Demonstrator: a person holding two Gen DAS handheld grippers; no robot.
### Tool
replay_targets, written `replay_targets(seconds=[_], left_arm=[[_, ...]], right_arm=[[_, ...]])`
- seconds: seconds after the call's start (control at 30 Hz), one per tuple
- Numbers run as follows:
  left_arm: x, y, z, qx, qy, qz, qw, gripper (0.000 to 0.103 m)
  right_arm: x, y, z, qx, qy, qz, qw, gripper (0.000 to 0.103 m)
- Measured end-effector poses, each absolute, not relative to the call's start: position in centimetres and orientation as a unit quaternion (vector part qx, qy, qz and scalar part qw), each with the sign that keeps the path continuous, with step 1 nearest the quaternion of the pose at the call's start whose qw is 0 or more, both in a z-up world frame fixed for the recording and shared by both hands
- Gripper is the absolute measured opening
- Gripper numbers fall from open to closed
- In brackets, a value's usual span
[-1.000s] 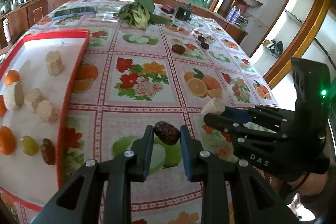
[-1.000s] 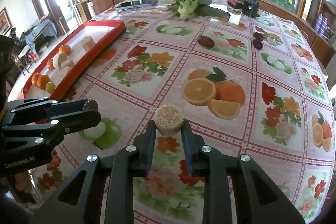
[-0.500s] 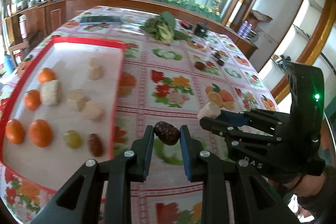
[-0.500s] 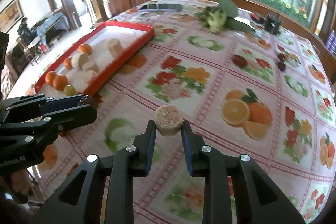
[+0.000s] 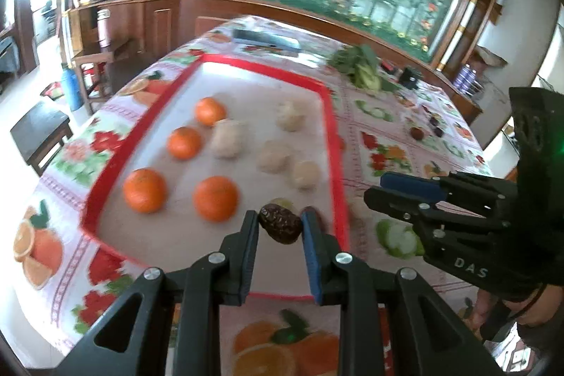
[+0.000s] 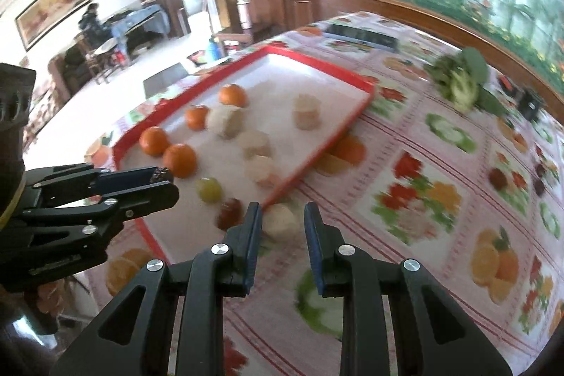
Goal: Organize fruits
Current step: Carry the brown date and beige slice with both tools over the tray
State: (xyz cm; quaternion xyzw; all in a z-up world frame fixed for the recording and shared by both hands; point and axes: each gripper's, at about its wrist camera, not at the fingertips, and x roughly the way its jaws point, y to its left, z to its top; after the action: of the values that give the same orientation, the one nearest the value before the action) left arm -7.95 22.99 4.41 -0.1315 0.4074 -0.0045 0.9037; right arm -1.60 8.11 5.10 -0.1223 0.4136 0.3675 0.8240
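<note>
While both tongs hang over the bench (image 6: 405, 143), the left tongs (image 5: 280, 228) pinch a dark wrinkled date (image 5: 281, 228) above the near end of the red-rimmed tray (image 5: 331, 115). The right tongs (image 6: 283, 221) clamp a pale round chunk (image 6: 282, 221) just beside the tray's near right corner. Four oranges (image 5: 215, 198) lie on the tray.

I see the tray (image 5: 225, 62) lying on the table (image 5: 387, 136), left of the leafy greens (image 5: 359, 69). In it, 4 oranges (image 5: 215, 198) sit left of the cut pieces (image 5: 229, 138). 1 date (image 5: 280, 228) hangs between my left gripper (image 5: 278, 228) fingers, above the tray's near part.
</note>
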Motion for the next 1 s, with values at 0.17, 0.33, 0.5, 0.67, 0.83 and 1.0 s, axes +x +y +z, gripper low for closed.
replay_targets(seconds=[0.17, 0.33, 0.5, 0.67, 0.83, 1.0], left_arm=[[-8.7, 25.1, 3.4, -0.147, 0.417, 0.023, 0.897, 0.027], [-8.9, 25.6, 3.4, -0.157, 0.415, 0.025, 0.896, 0.027], [-9.2, 24.8, 3.9, -0.159, 0.411, 0.006, 0.898, 0.028], [-9.3, 23.5, 4.3, -0.155, 0.412, -0.012, 0.898, 0.028], [-9.4, 22.5, 4.5, -0.153, 0.413, -0.022, 0.897, 0.028], [-9.7, 22.1, 4.5, -0.154, 0.415, -0.021, 0.896, 0.028]], right_arm=[[-1.8, 9.9, 4.4, -0.128, 0.422, 0.384, 0.811, 0.024], [-1.1, 9.2, 4.9, -0.137, 0.419, 0.371, 0.817, 0.024], [0.8, 5.7, 3.2, -0.111, 0.460, 0.347, 0.810, 0.029], [1.0, 5.1, 2.3, -0.091, 0.473, 0.359, 0.799, 0.053], [-0.8, 6.1, 2.7, -0.136, 0.446, 0.408, 0.785, 0.055], [-1.4, 7.9, 1.7, -0.215, 0.416, 0.425, 0.774, 0.050]])
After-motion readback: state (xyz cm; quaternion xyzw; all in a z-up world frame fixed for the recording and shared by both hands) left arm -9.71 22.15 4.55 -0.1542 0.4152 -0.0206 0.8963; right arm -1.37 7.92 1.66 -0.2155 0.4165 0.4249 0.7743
